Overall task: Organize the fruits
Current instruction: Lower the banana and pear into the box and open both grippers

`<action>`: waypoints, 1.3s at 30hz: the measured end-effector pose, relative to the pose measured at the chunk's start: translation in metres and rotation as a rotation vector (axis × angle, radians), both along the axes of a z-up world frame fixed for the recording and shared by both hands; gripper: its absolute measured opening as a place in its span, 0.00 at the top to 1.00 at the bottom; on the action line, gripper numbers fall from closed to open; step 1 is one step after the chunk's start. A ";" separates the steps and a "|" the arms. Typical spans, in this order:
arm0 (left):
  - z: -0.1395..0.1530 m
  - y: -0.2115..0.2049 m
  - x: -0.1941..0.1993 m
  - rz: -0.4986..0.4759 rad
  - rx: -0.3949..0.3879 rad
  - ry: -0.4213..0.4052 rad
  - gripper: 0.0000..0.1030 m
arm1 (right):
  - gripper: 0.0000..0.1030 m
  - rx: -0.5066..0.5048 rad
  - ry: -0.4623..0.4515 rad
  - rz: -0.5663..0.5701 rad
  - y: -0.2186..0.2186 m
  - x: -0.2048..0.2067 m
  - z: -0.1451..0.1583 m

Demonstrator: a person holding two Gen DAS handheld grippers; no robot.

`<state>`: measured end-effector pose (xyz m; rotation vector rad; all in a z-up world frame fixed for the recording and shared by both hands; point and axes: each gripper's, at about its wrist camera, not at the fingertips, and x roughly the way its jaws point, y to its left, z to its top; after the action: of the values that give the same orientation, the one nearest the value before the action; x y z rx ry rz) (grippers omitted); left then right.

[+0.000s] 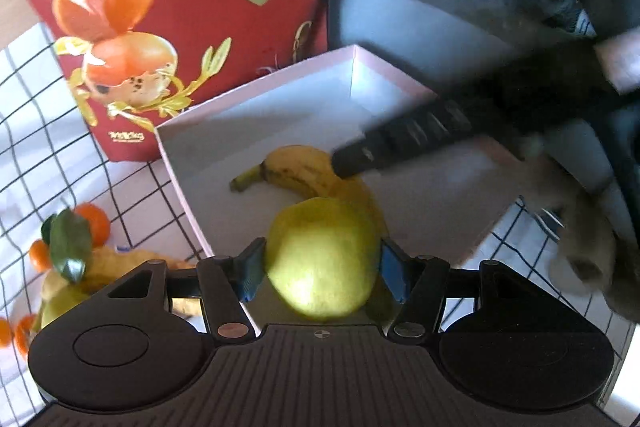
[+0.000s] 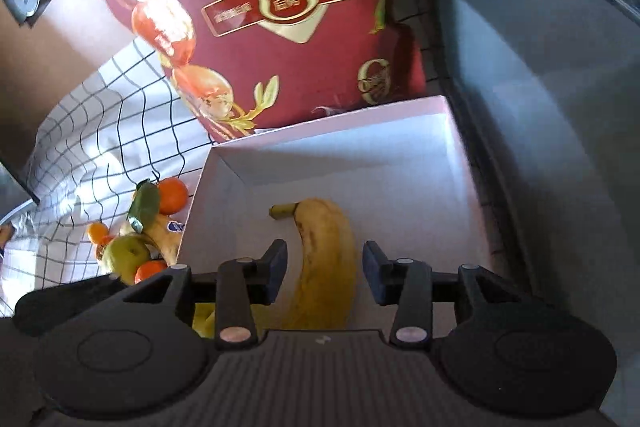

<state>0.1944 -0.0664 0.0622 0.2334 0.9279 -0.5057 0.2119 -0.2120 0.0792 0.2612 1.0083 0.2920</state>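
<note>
My left gripper (image 1: 322, 267) is shut on a green apple (image 1: 322, 259) and holds it over the near edge of a white box (image 1: 352, 83). A yellow banana (image 1: 304, 171) lies inside the box behind the apple. My right gripper (image 2: 325, 273) is open above that banana (image 2: 324, 259), its pads apart on both sides without touching it. The right gripper also shows blurred in the left wrist view (image 1: 400, 143), over the banana. The box shows in the right wrist view (image 2: 400, 163).
A pile of tangerines (image 2: 172, 195), another banana (image 2: 164, 235) and a green apple (image 2: 126, 255) lies on the checked cloth (image 2: 100, 147) left of the box. A tall red gift bag (image 1: 180, 7) stands behind. A dark cabinet (image 2: 540, 67) borders the right side.
</note>
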 end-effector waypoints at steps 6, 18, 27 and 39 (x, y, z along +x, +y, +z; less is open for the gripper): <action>0.001 0.005 0.033 -0.011 -0.013 0.149 0.36 | 0.59 -0.053 0.005 -0.017 -0.001 -0.012 -0.007; 0.009 0.009 0.009 -0.029 -0.003 0.124 0.36 | 0.59 -0.071 0.005 -0.001 0.003 -0.011 -0.020; 0.000 -0.003 0.038 -0.040 0.022 0.142 0.35 | 0.59 -0.137 -0.036 0.013 0.014 -0.006 -0.016; 0.050 0.041 0.012 0.064 -0.132 0.023 0.42 | 0.59 -0.131 -0.102 -0.073 -0.002 -0.021 0.006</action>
<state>0.2066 -0.0251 0.1124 0.0780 0.9173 -0.5089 0.1911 -0.2145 0.0851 0.1622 0.9111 0.1704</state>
